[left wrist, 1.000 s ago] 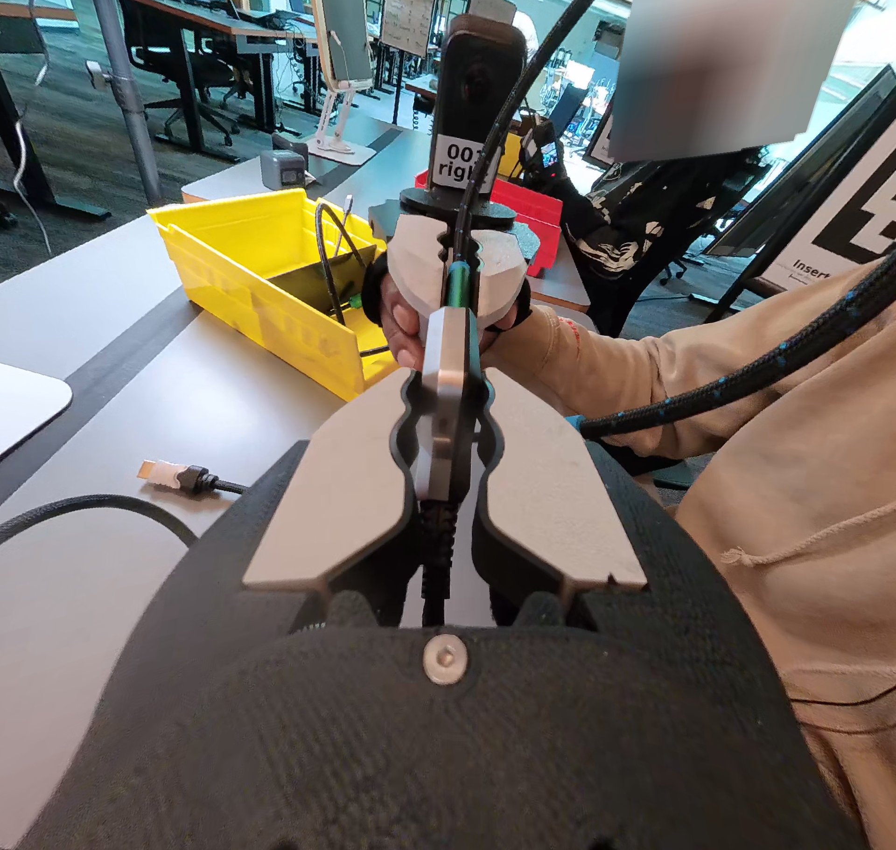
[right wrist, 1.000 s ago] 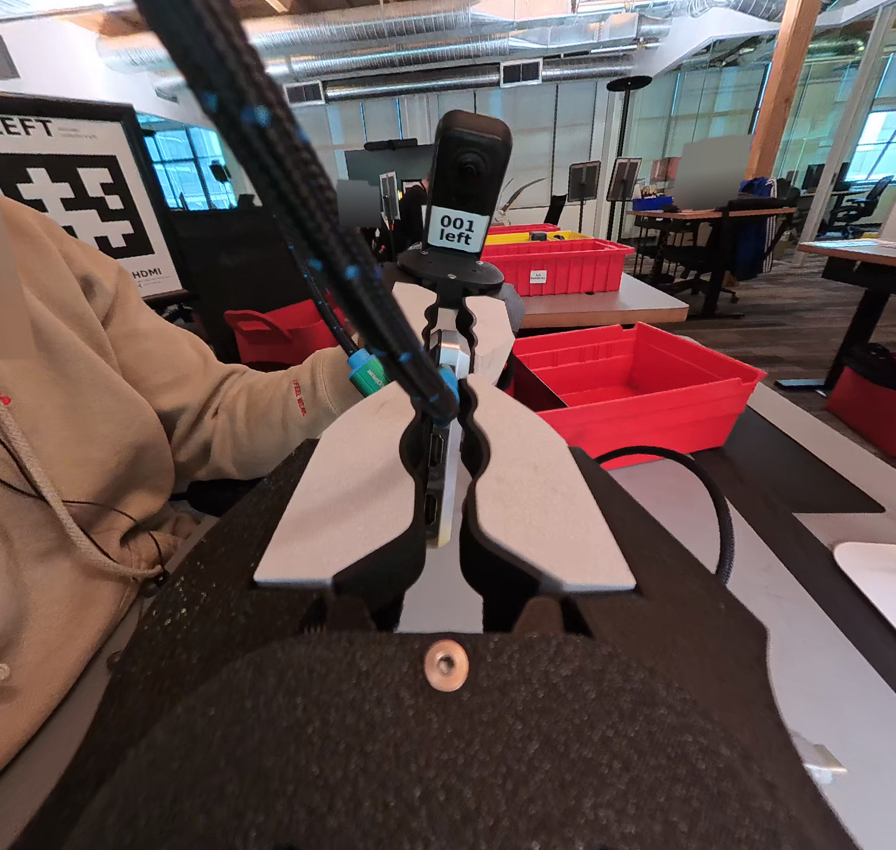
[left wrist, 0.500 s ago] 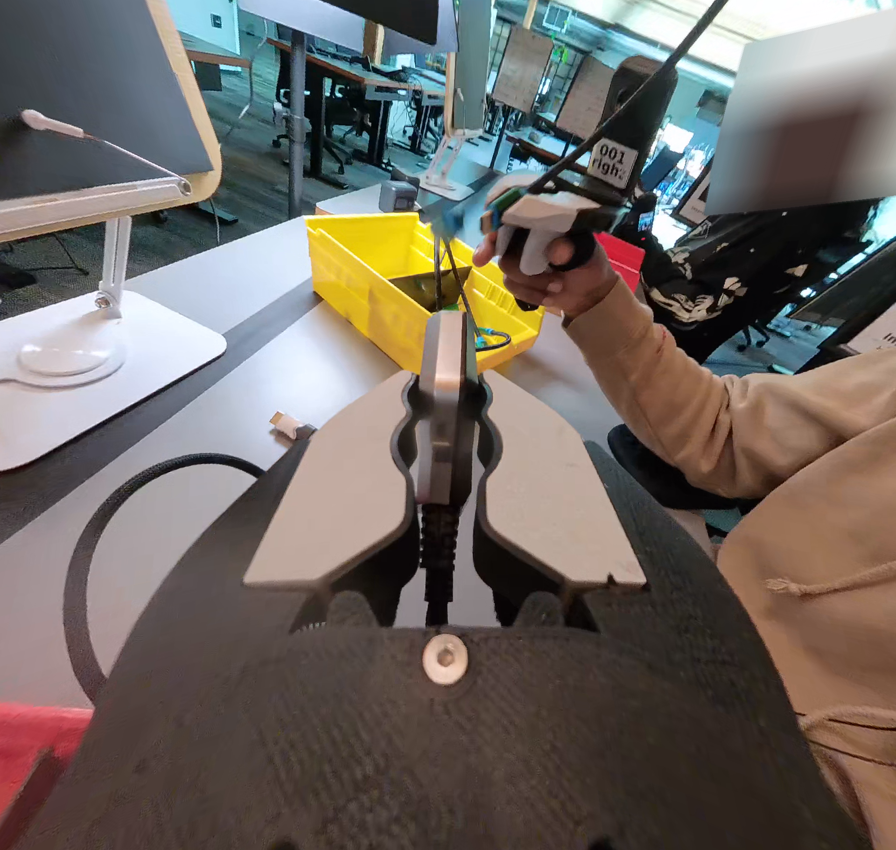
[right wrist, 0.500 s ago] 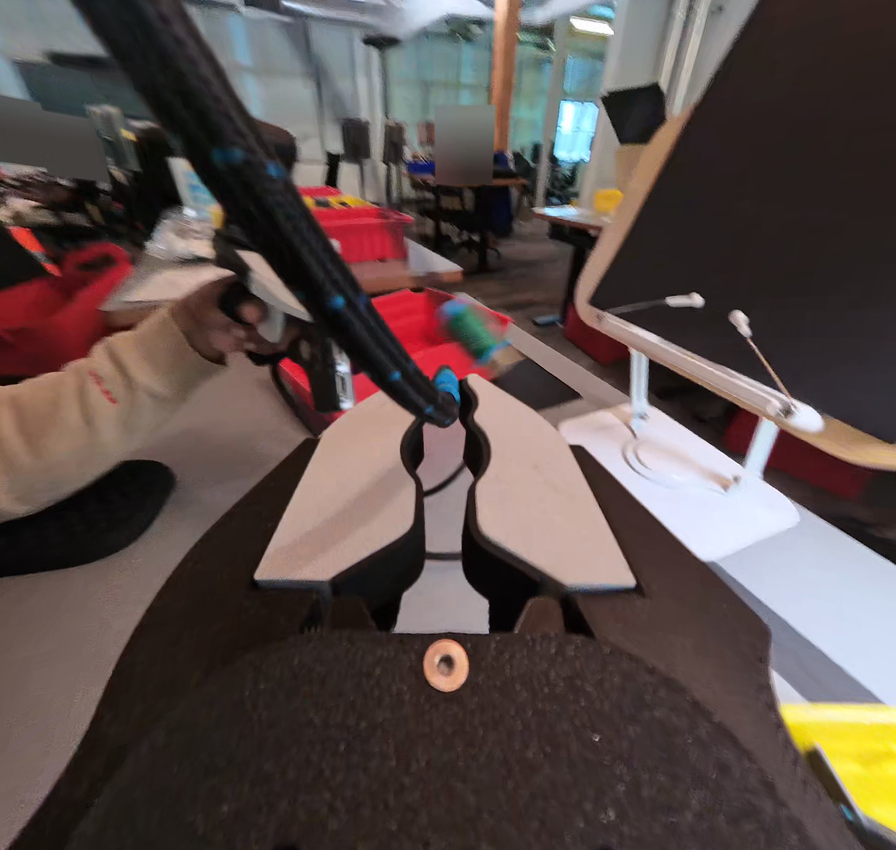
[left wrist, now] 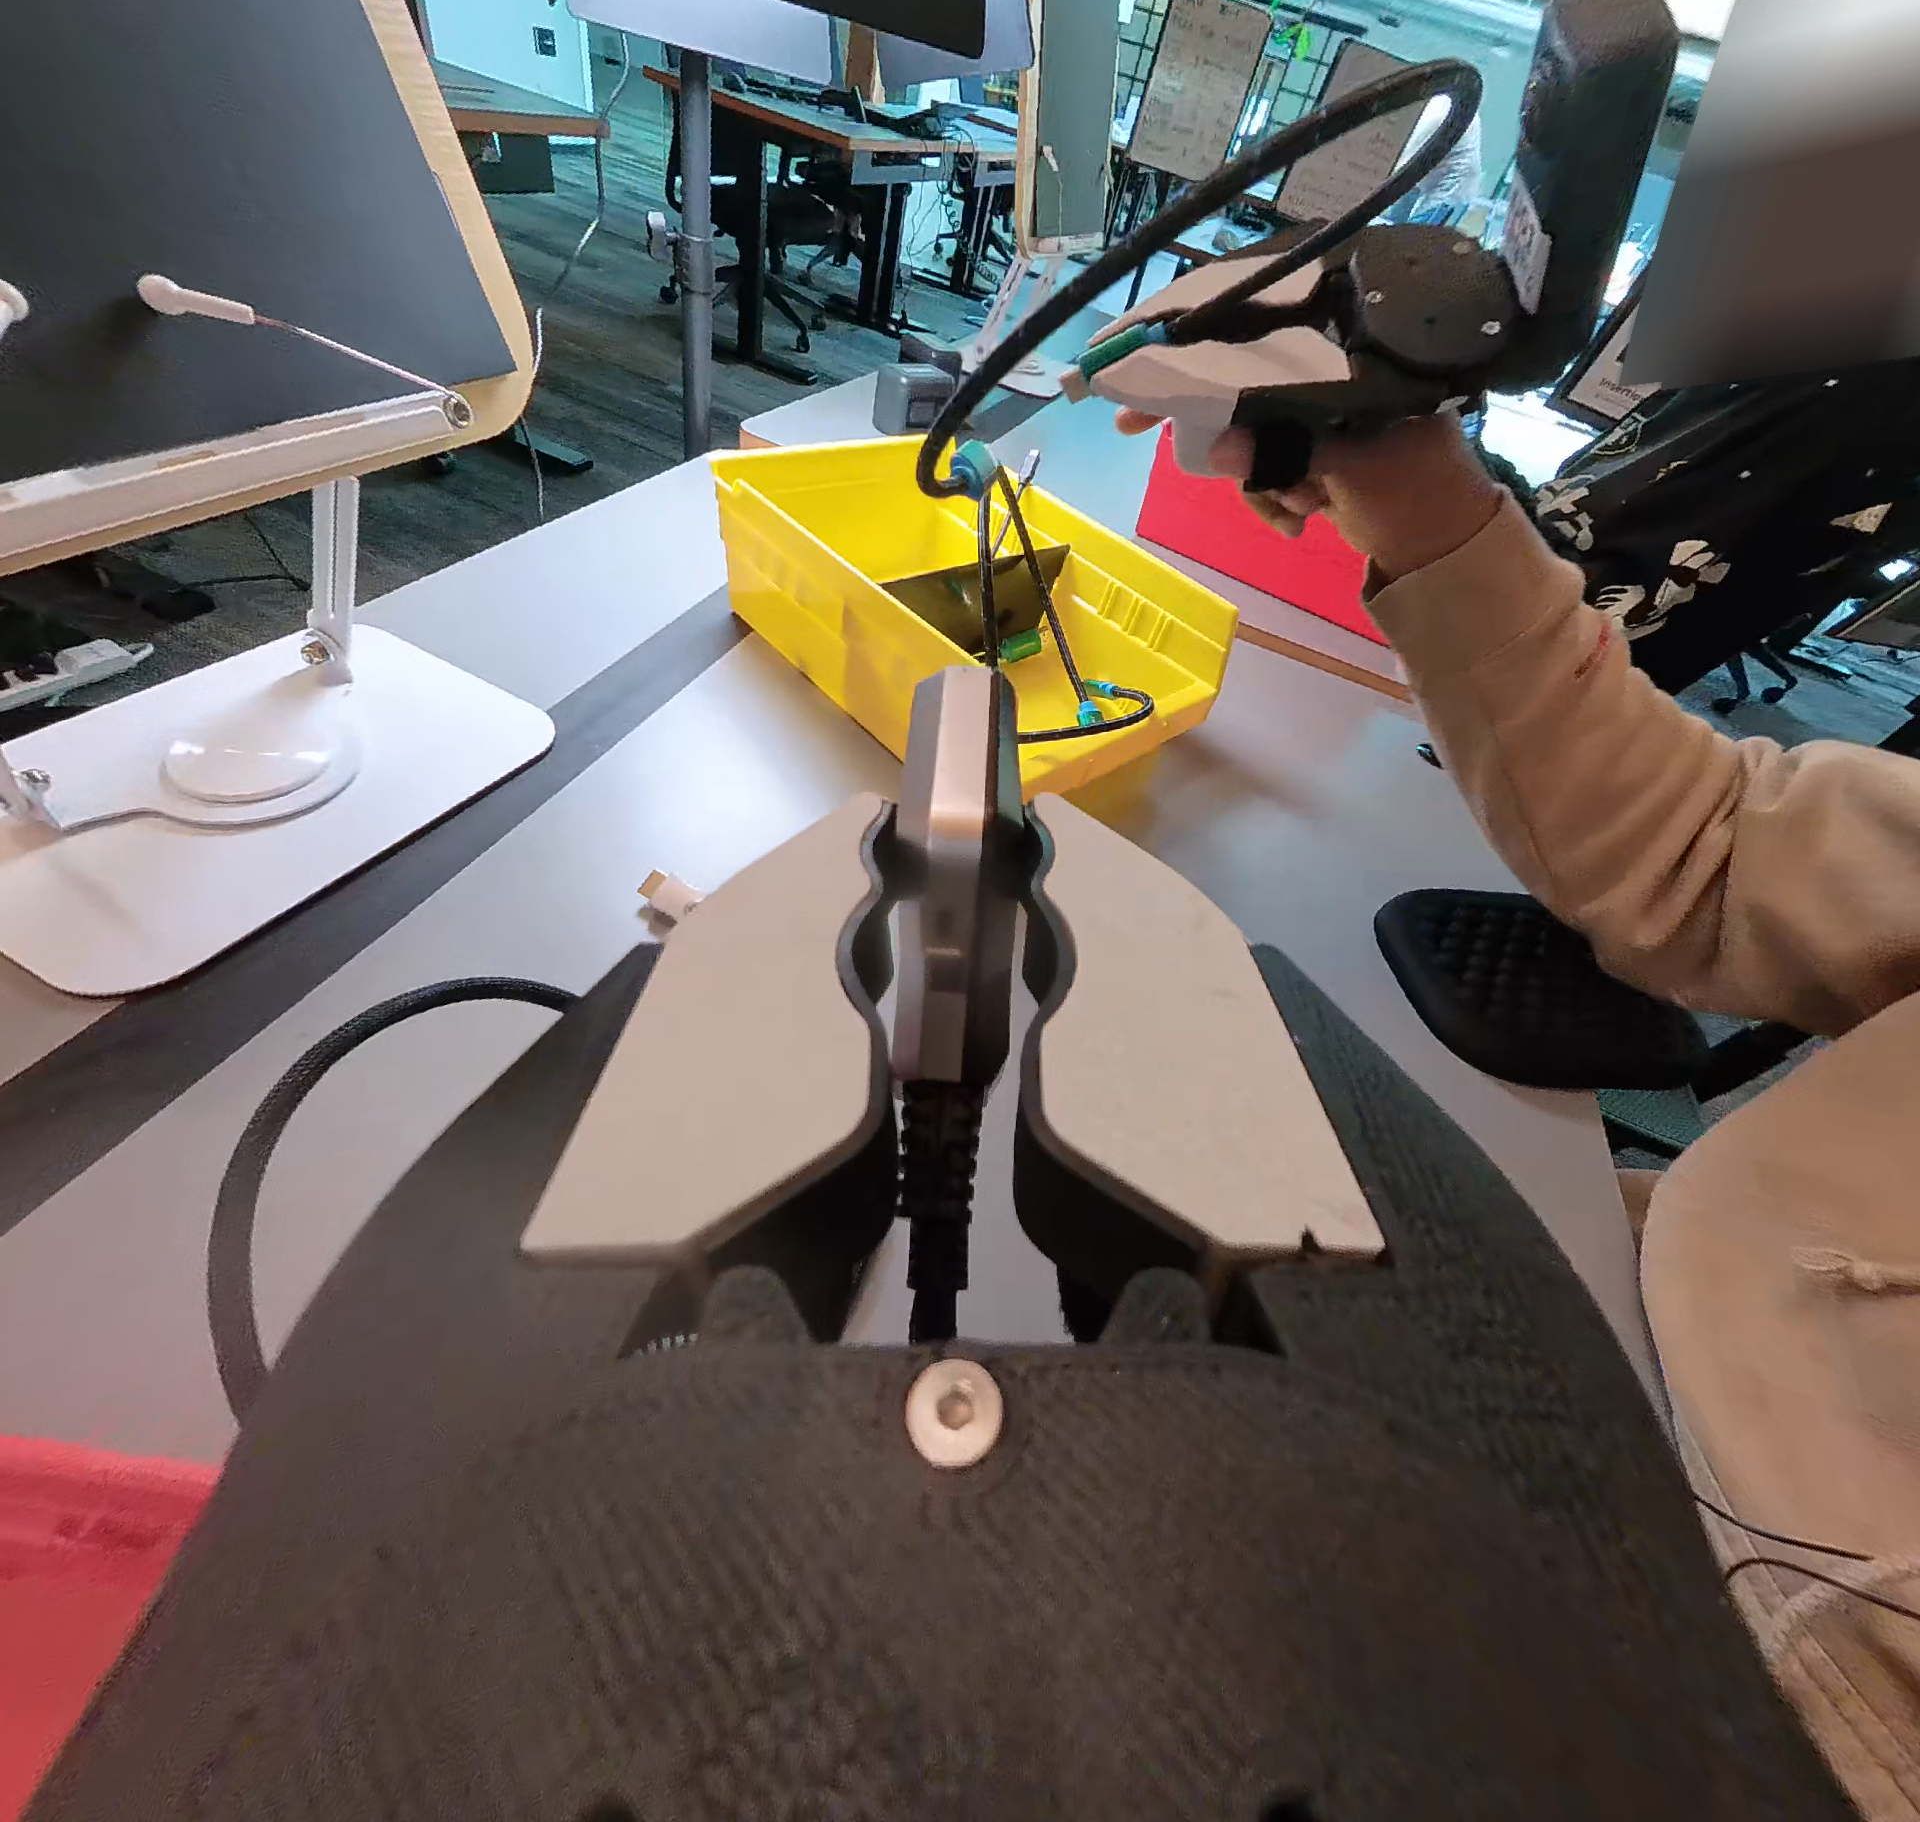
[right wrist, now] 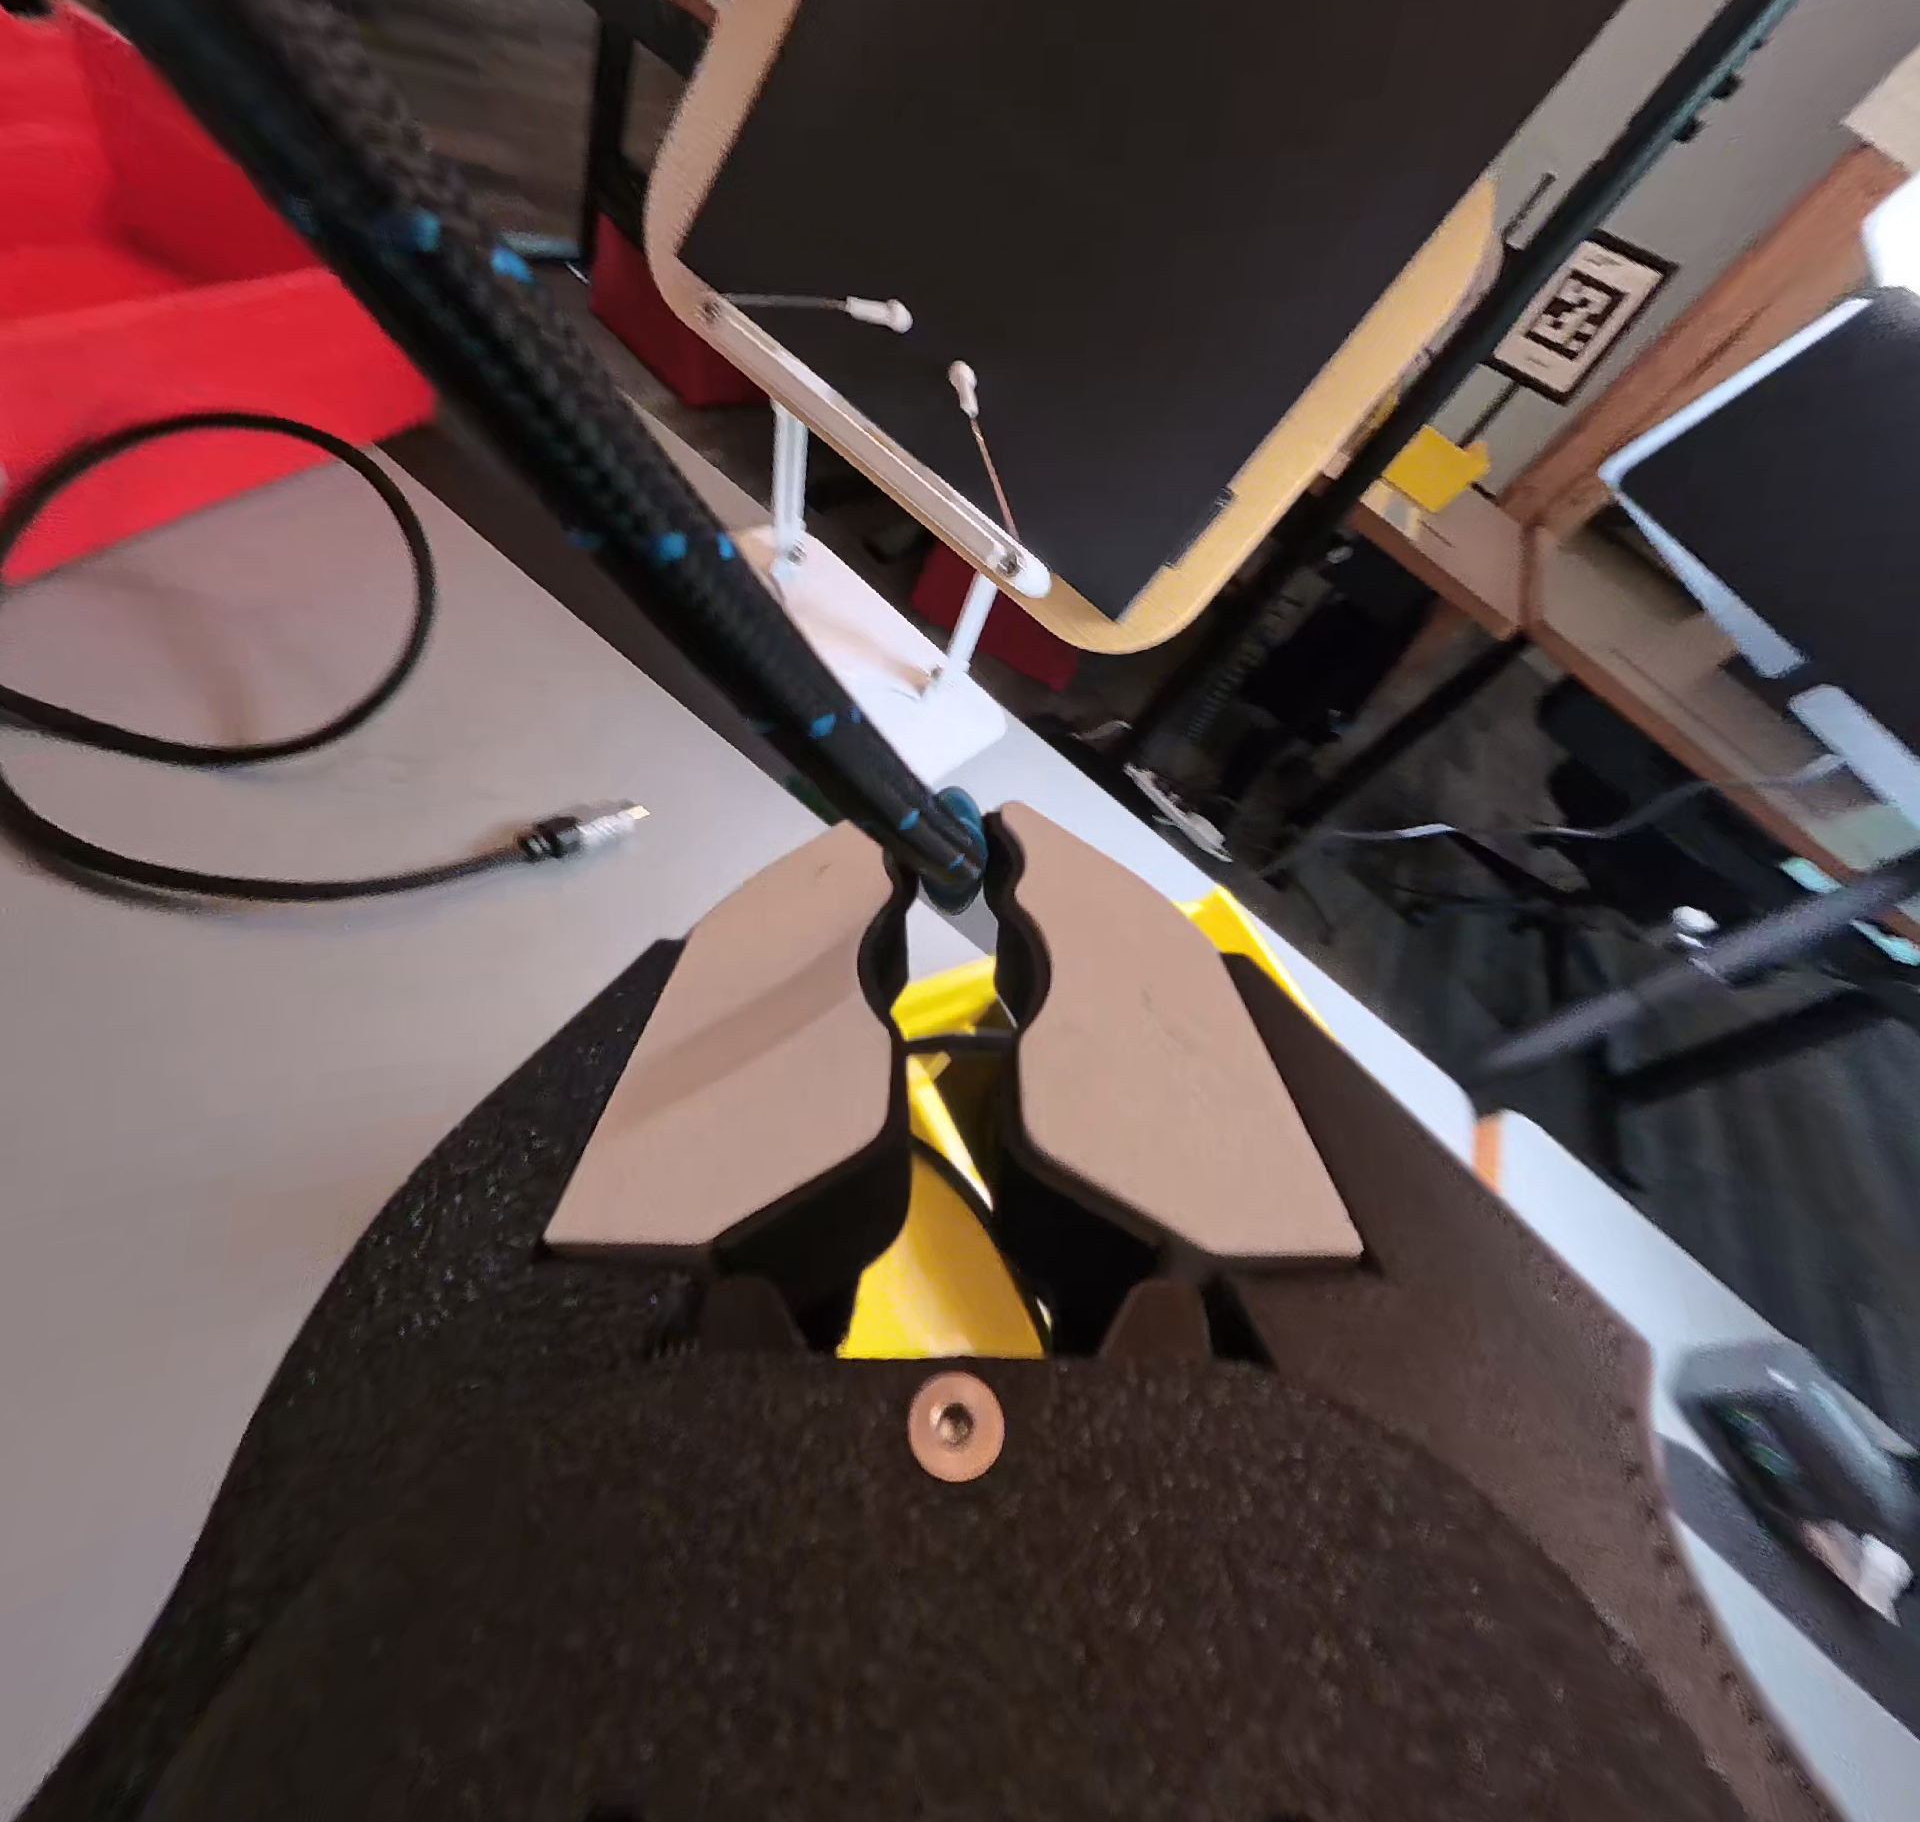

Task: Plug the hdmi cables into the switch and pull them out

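While the switch [left wrist: 951, 868] sits clamped edge-up in the left tongs [left wrist: 954, 827], the right tongs [right wrist: 951, 842] pinch the cable [right wrist: 582, 442] above the yellow bin [left wrist: 831, 567] — best lowered well into the bin before letting go, so the loop doesn't spring out.

A yellow bin [left wrist: 831, 567] sits on the grey table [left wrist: 468, 837], with a red bin [left wrist: 1247, 567] just behind it. To the left a dark board [left wrist: 208, 162] (pale wood edge) tilts on a white stand [left wrist: 239, 764]. Office desks [left wrist: 831, 120] fill the background.
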Demonstrator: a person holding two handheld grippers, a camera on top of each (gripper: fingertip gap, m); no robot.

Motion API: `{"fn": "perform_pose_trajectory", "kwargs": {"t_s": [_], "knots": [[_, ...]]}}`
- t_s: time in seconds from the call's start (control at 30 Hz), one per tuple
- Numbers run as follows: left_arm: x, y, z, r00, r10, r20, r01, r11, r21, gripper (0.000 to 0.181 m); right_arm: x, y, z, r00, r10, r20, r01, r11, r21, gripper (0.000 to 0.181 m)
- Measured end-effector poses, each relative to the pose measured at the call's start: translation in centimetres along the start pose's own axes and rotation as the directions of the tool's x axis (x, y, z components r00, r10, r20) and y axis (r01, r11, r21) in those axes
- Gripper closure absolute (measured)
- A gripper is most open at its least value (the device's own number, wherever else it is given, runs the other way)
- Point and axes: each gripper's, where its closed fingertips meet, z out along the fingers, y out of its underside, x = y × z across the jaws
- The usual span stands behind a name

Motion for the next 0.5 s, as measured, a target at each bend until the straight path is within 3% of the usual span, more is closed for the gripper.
{"fn": "perform_pose_trajectory", "kwargs": {"t_s": [0.2, 0.5], "knots": [[0.3, 0.3, 0.6, 1.0, 0.011, 0.0, -0.011, 1.0, -0.022, 0.16, 2.9, 2.0, -3.5, 0.974, -0.165, -0.156, 0.139, 0.977, -0.163, 0.169], [0.9, 0.3, 0.8, 1.0, 0.026, -0.001, -0.026, 0.999, -0.031, 0.16, 4.6, 7.4, -6.7, 0.939, -0.289, -0.184, 0.19, 0.887, -0.421, 0.17]]}}
